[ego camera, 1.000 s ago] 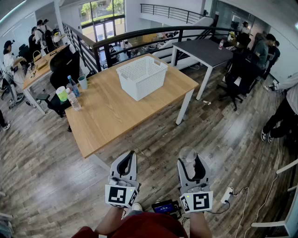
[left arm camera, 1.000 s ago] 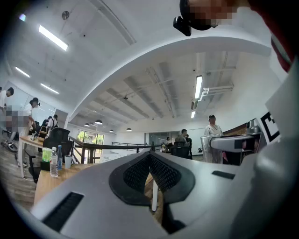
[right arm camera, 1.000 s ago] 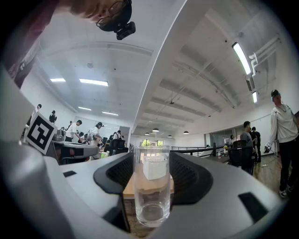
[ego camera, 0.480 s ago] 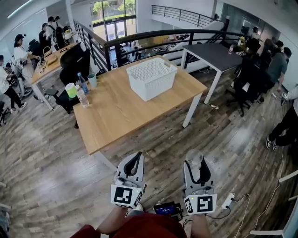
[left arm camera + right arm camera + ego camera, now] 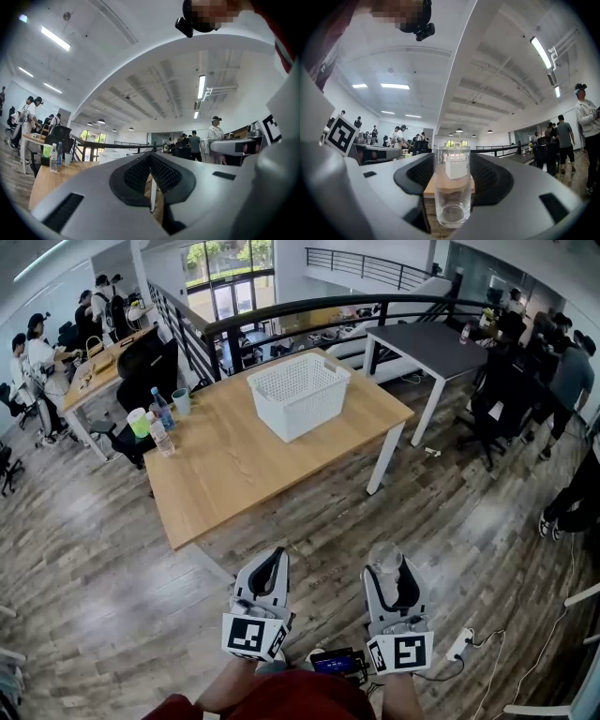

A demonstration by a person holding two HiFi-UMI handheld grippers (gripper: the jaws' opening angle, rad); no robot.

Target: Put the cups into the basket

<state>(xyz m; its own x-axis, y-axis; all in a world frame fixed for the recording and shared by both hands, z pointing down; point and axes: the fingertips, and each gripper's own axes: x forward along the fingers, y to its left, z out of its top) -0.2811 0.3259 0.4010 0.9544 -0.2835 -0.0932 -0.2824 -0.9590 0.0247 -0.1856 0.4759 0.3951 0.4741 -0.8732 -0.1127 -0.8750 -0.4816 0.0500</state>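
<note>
A white lattice basket [image 5: 298, 394] stands on the far right part of the wooden table [image 5: 244, 460]. My right gripper [image 5: 386, 565] is shut on a clear drinking glass [image 5: 452, 185], held upright over the wooden floor well short of the table; the glass [image 5: 382, 557] shows its rim in the head view. My left gripper [image 5: 266, 568] sits beside it with its jaws shut and nothing between them; its pads [image 5: 151, 174] meet. A green cup [image 5: 139, 422] and a teal cup [image 5: 181, 402] stand at the table's far left edge.
Two water bottles [image 5: 161, 423] stand by the cups. A grey table [image 5: 422, 344] and a black railing [image 5: 309, 307] lie beyond the wooden table. People stand at a desk [image 5: 98, 362] far left and near chairs far right. A power strip [image 5: 458, 644] lies on the floor.
The view has shifted slightly, so the table and basket sit a little further right than a second ago. Both grippers keep their pose, and the glass stays held.
</note>
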